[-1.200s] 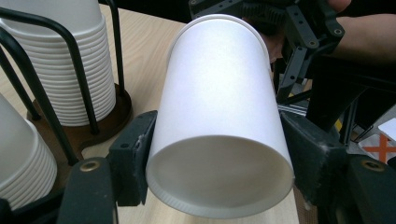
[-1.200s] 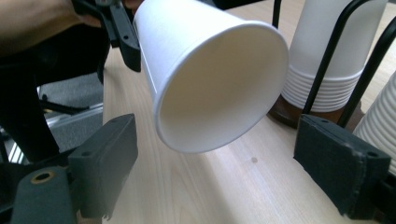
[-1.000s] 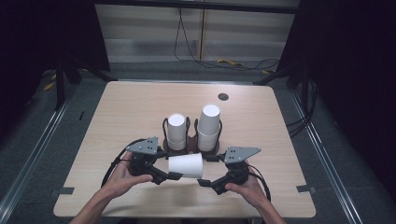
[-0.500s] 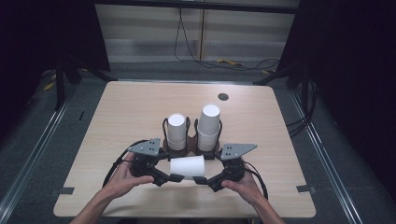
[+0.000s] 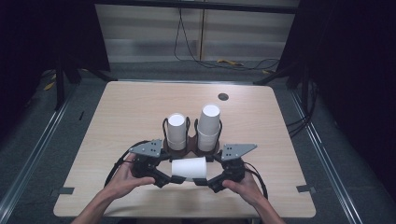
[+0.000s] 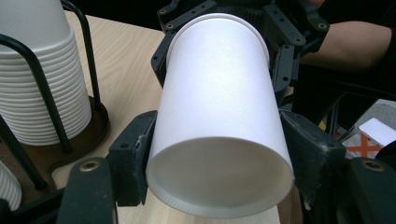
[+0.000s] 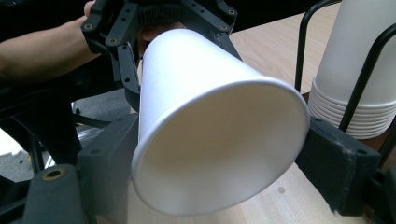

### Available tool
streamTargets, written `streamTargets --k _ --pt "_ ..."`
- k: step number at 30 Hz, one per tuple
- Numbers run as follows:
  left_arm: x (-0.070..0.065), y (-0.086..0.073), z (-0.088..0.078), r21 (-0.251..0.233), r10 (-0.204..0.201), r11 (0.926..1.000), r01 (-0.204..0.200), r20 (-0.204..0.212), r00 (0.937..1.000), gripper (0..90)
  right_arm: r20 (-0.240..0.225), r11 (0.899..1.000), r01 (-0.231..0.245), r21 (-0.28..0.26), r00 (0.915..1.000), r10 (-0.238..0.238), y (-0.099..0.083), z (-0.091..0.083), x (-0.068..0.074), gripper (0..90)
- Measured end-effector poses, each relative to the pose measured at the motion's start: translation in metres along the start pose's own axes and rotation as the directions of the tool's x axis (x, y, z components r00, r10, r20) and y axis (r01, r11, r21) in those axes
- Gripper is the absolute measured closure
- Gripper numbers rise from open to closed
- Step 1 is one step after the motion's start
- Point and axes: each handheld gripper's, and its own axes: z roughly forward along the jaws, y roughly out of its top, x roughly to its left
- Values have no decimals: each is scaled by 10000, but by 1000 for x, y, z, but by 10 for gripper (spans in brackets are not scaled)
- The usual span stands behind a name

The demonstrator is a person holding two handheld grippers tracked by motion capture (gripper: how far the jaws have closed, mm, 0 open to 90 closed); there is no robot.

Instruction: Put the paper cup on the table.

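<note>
Lying sideways, the paper cup (image 5: 188,168) spans both hand-held grippers' jaws.

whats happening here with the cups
A person holds a hand-held gripper in each hand, with one white paper cup lying sideways between them above the wooden table. The left hand-held gripper is clamped on one end of the cup. The right hand-held gripper has just been closing around the other end, and its pads look to be touching the cup. Behind them, a dark rack holds a shorter stack of cups and a taller stack of cups.
</note>
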Motion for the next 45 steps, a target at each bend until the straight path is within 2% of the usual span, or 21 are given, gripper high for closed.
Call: streamTargets --k 10,18,25,26,28,33,36,37,38,41,42,45 --pt "4 -4 0 -153 -223 9996 225 151 9996 324 -197 9996 -248 -158 9995 245 -1 -1 -5 196" --pt "5 -5 0 -168 -315 9994 318 145 9994 308 -237 9996 -208 -185 9995 204 -1 -2 -4 208" --pt "7 -6 0 -242 -740 9969 744 147 9971 225 -272 9996 -252 -93 9993 249 -1 -1 -4 221" --pt "6 -6 -1 -244 -703 9972 703 -13 9975 208 -239 9997 -242 -57 9994 241 0 -1 -4 222" --pt "7 -6 -1 -229 -743 9970 741 -74 9972 149 -278 9997 -246 -48 9993 244 0 -2 -4 223" --pt "6 -6 -2 -56 -619 9981 617 -378 9974 156 -112 9997 -258 -16 9996 257 1 -4 -5 227" --pt "5 -6 -2 95 -591 9982 595 -414 9974 157 -21 9995 -305 13 9995 305 2 -6 -5 229" --pt "4 -5 -3 360 -474 9981 499 -664 9967 157 -2 9995 -323 16 9995 323 2 -6 -6 230" --pt "4 -5 -3 360 -474 9981 499 -664 9967 157 45 9994 -341 30 9994 341 2 -7 -6 230" --pt "5 -8 -10 373 -644 9969 686 -1052 9924 158 157 9990 -450 45 9989 449 2 -8 -8 232" --pt "5 -8 -10 373 -644 9969 686 -1052 9924 158 183 9989 -465 56 9988 464 2 -8 -8 232" --pt "5 -15 -16 546 -626 9959 716 -1516 9865 157 288 9985 -536 143 9982 531 2 -8 -9 232"
